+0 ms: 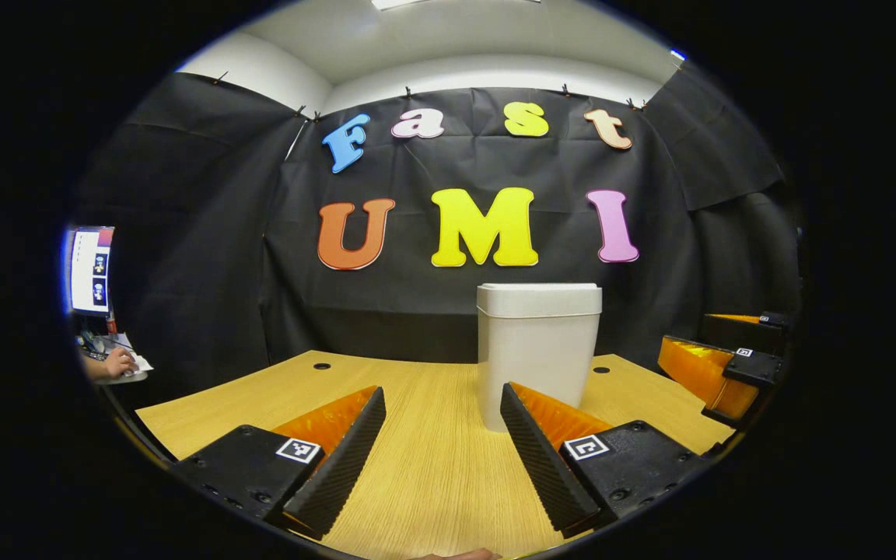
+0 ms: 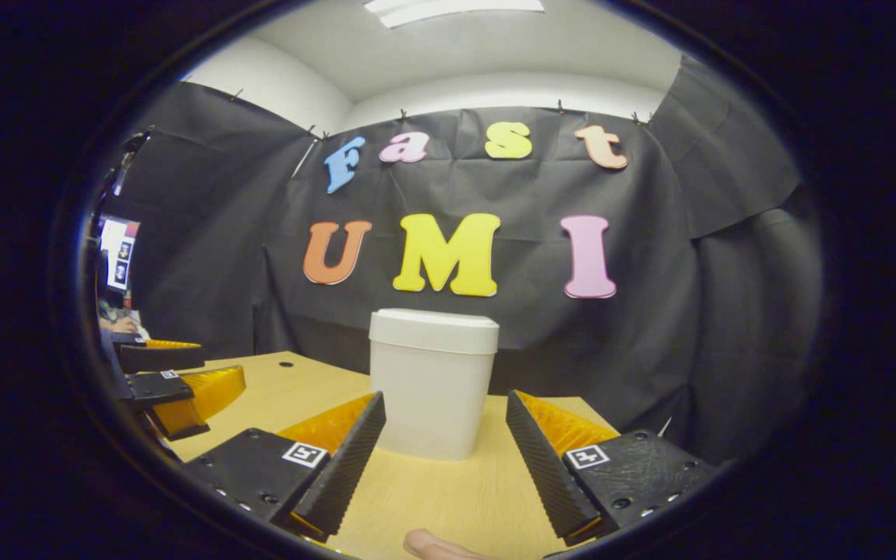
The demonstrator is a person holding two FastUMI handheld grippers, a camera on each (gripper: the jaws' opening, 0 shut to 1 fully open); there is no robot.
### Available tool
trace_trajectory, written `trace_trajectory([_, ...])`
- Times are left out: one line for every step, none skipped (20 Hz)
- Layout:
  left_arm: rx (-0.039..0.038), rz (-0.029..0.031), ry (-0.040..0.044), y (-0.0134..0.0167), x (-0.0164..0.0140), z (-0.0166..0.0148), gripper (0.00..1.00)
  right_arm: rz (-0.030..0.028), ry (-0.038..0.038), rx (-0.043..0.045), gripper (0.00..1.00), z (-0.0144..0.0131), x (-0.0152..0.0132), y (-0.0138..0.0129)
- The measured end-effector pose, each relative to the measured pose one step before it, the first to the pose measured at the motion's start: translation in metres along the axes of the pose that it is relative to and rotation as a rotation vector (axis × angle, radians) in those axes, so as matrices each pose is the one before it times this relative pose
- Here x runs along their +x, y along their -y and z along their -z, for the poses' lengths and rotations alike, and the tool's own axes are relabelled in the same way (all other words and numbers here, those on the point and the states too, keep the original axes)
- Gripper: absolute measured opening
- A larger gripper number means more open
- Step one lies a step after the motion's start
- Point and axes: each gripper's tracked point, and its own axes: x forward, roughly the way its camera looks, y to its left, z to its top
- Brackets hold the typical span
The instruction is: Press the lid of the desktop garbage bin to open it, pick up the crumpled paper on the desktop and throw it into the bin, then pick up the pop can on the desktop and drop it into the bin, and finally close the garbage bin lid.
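Item: white plastic desktop garbage bin (image 1: 538, 354), rectangular, lid seated flat and closed; it is seen right of centre in the left gripper view and at centre in the right gripper view (image 2: 432, 393), upright on a light wooden desktop (image 1: 432, 459) with round cable holes.

Item: left gripper (image 1: 442, 424), at the bottom of its own view, fingers spread apart with nothing between them (bare desktop is seen in the gap); it is also seen at the left edge of the right gripper view (image 2: 176, 389).

Item: right gripper (image 2: 446, 428), likewise released, the bin standing beyond the fingertips, untouched; it is seen again at the right edge of the left gripper view (image 1: 716, 369).

Item: a person's hand (image 1: 117, 363), far left, beneath a lit screen (image 1: 92, 268).
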Motion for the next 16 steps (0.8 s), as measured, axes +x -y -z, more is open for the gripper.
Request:
trace_trajectory([0.00010,-0.00136,-0.00062,0.00042,0.00133,0.00025,0.97,-0.00083,0.00192,-0.00352,0.95,-0.00107,0.00119,-0.00211])
trace_trajectory([0.00215,0.00232,0.00126,0.00000,-0.00051,0.00005,0.98,-0.00775,-0.00321,-0.00107,0.95,0.00065,-0.00055,-0.00363])
trace_trajectory([0.00227,0.00220,0.00325,0.00065,-0.00131,-0.00083,0.98,-0.00691,-0.00581,0.00327,0.97,0.00151,-0.00027,-0.00152])
trace_trajectory([0.00264,0.00203,0.00158,0.00054,-0.00034,-0.00061,0.98,-0.00139,-0.00183,0.00115,0.95,0.00006,0.00033,0.00112])
trace_trajectory([0.00160,0.00042,-0.00010,-0.00044,-0.00041,0.00052,0.98,0.00471,0.00477,-0.00325,0.95,-0.00188,-0.00077,0.00222])
trace_trajectory([-0.00062,0.00140,0.00161,0.00032,-0.00041,0.00024,0.98,0.01164,0.00560,-0.00242,0.95,-0.00168,-0.00070,0.00443])
trace_trajectory([-0.00150,0.00223,0.00003,0.00064,-0.00112,0.00014,0.98,0.00607,0.00494,-0.00251,0.95,-0.00209,-0.00075,0.00214])
trace_trajectory([-0.00315,0.00034,-0.00137,-0.00027,0.00003,0.00041,0.98,-0.00030,0.00741,-0.00031,0.95,-0.00109,-0.00130,0.00012])
trace_trajectory([-0.00379,0.00060,-0.00104,-0.00024,-0.00026,0.00090,0.98,-0.00040,0.00517,0.00058,0.95,-0.00118,-0.00174,0.00086])
trace_trajectory([-0.00370,0.00243,-0.00148,0.00061,-0.00073,-0.00020,0.98,0.00201,0.00204,-0.00250,0.95,0.00029,-0.00063,0.00161])
trace_trajectory([-0.00532,0.00308,0.00104,0.00081,-0.00001,0.00041,0.98,0.00287,0.00213,-0.00722,0.95,0.00007,-0.00067,0.00235])
trace_trajectory([-0.00467,0.00339,0.00083,0.00074,-0.00001,-0.00098,0.98,0.00523,0.00175,-0.00710,0.95,0.00085,0.00029,0.00224])
trace_trajectory([-0.00197,0.00054,0.00001,-0.00002,-0.00045,0.00089,0.97,0.00489,0.00161,-0.00462,0.95,-0.00018,0.00023,0.00146])
trace_trajectory([-0.00011,0.00040,-0.00148,0.00035,0.00045,-0.00020,0.98,0.00149,0.00179,-0.00019,0.97,-0.00023,0.00061,0.00149])
trace_trajectory([-0.00019,0.00274,-0.00004,0.00071,-0.00023,0.00067,0.98,-0.00088,-0.00157,0.00203,0.97,0.00059,-0.00078,0.00073])
trace_trajectory([-0.00139,0.00224,-0.00087,0.00038,-0.00015,-0.00022,0.98,-0.00227,-0.00275,-0.00223,0.97,0.00049,0.00017,0.00023])
